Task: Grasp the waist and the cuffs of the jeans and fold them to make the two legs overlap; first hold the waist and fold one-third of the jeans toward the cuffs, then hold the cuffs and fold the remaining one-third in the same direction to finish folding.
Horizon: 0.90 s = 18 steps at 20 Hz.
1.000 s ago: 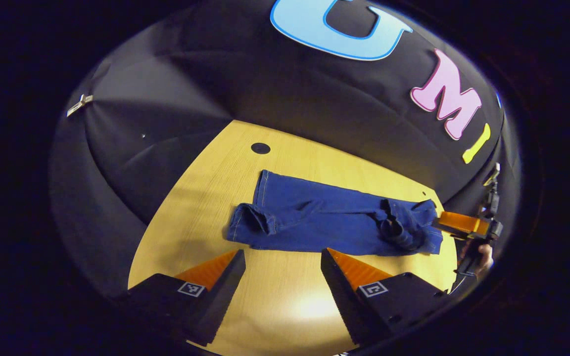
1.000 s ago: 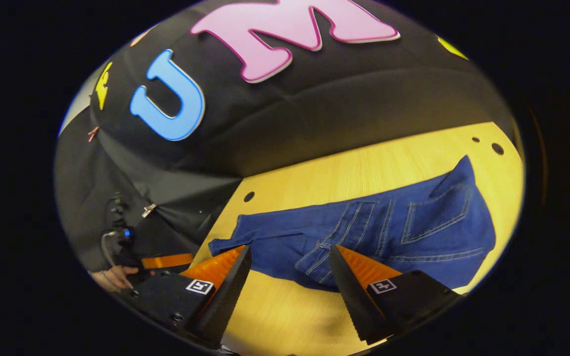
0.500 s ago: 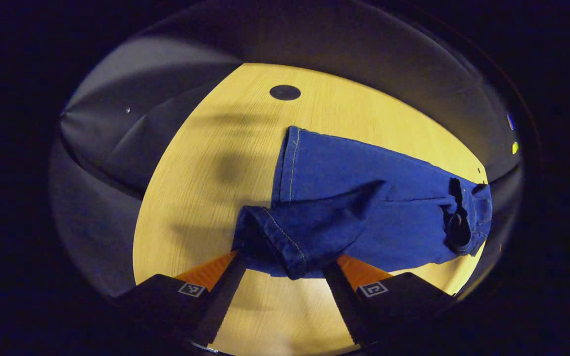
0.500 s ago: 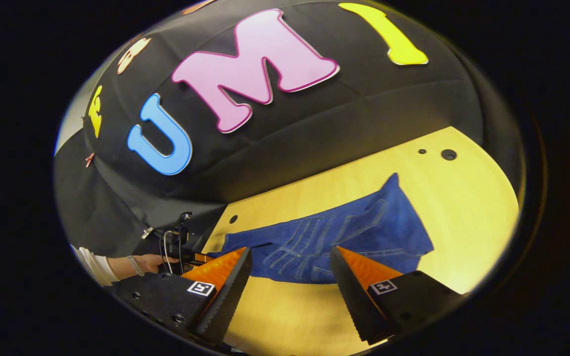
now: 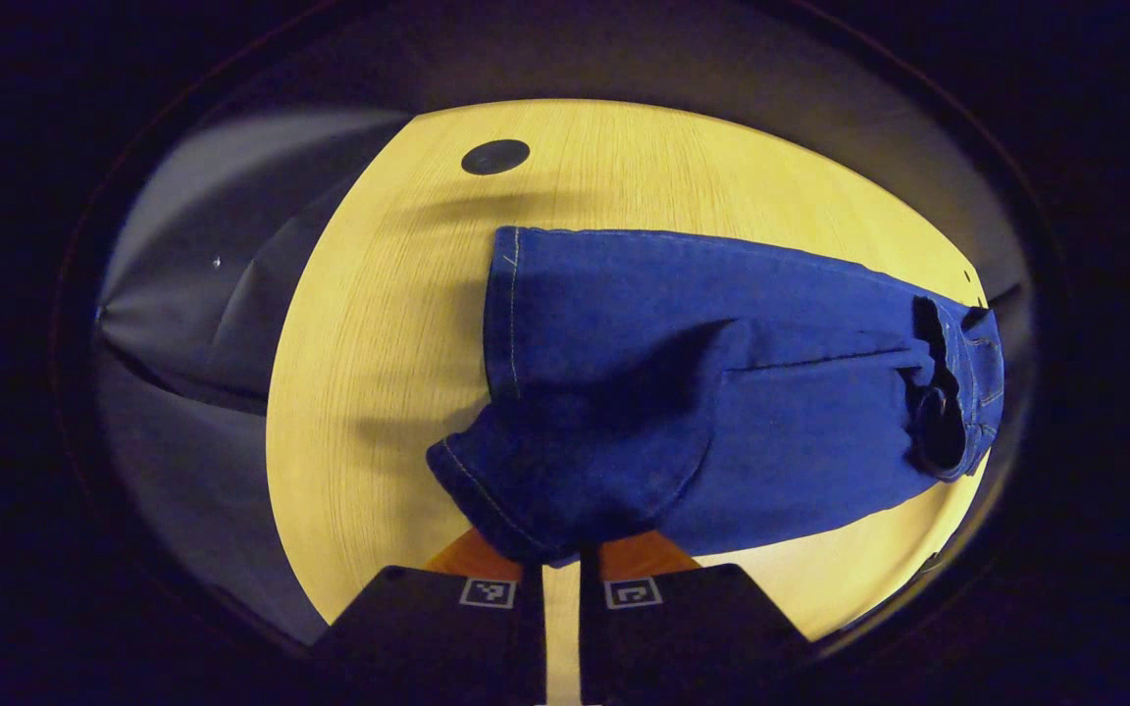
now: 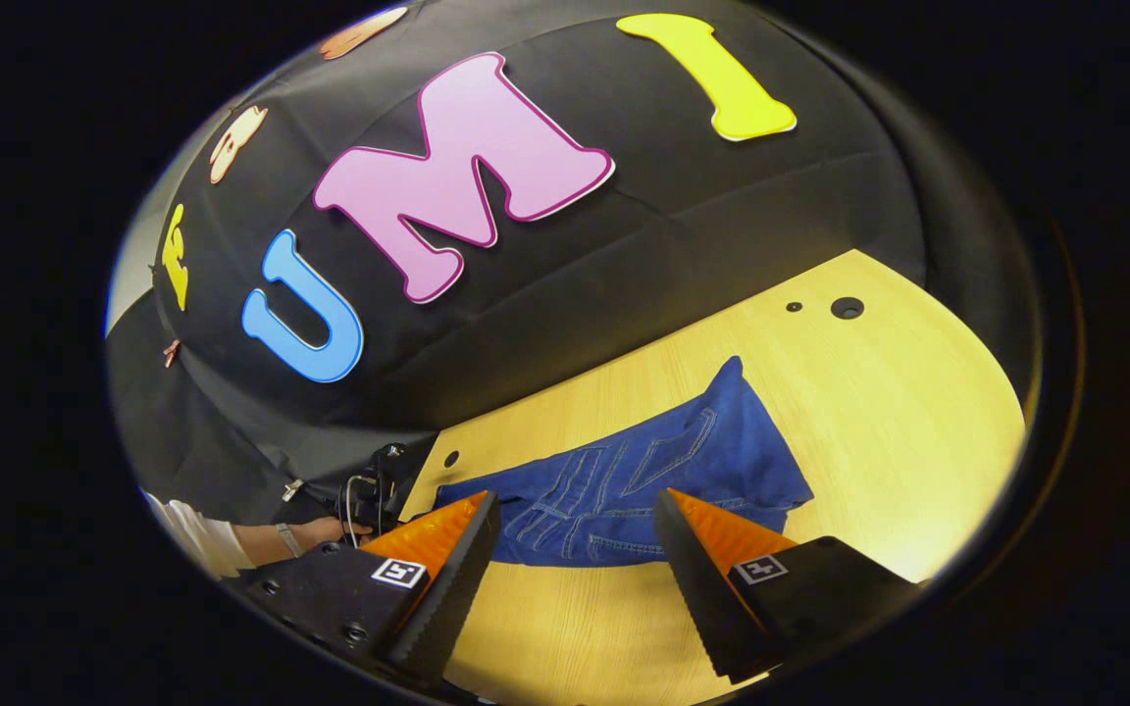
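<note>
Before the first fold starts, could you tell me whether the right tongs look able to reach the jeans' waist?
Probably yes: the right tongs are open, with the waist just ahead and bare table between.

Deep blue jeans [image 5: 722,392] in front of me, pale contrast stitching running along the hems and pockets. Light yellow wood-grain table [image 5: 379,392] underneath, one dark round spot [image 5: 494,156] on it, maybe a hole. White sleeve [image 6: 194,541] off at the side.
</note>
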{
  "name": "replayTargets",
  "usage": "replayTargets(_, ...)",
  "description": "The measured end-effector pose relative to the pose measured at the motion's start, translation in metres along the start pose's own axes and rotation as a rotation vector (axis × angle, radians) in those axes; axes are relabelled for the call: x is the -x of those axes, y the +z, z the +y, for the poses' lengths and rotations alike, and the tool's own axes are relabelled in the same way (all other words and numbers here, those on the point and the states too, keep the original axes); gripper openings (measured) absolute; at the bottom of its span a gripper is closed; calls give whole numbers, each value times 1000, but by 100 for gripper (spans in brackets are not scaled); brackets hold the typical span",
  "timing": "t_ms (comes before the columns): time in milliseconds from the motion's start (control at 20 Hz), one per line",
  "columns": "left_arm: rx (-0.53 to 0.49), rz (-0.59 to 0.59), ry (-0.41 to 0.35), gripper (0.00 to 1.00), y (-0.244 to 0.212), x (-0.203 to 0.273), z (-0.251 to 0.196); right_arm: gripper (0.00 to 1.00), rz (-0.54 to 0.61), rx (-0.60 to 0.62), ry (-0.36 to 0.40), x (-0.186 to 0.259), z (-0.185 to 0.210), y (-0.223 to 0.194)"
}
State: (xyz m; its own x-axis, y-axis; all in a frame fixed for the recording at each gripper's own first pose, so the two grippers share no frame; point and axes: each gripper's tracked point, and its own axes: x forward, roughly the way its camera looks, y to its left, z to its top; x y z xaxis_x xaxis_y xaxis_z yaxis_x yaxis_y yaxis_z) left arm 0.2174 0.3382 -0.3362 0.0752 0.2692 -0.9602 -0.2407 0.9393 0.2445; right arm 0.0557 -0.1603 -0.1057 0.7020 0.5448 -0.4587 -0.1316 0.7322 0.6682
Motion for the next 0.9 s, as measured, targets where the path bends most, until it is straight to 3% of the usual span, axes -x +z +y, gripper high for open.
replayTargets(100, -26, -13, -35, 11, 2, 15, -10, 97, -12, 2, -7, 7, -2, 7)
replayTargets(250, -140, -122, -68, 7, 22, 65, -37, 97, -23, -3, -7, 11, -4, 13)
replayTargets(300, -181, -166, -87, 10, 30, 89, -56, 97, -28, -10, -3, 13, -4, 16)
replayTargets(450, -216, -289, -250, 9, 59, 166, -145, 97, -54, -30, 13, 17, -3, 27)
replayTargets(650, -351, -402, -425, 9, 69, 231, -283, 97, -72, -11, 27, 34, -3, 35)
replayTargets(750, -376, -382, -507, 9, 62, 227, -351, 97, -85, 3, 26, 51, -7, 40)
replayTargets(900, -394, -292, -518, 9, 40, 185, -425, 97, -109, 27, 21, 78, -17, 48)
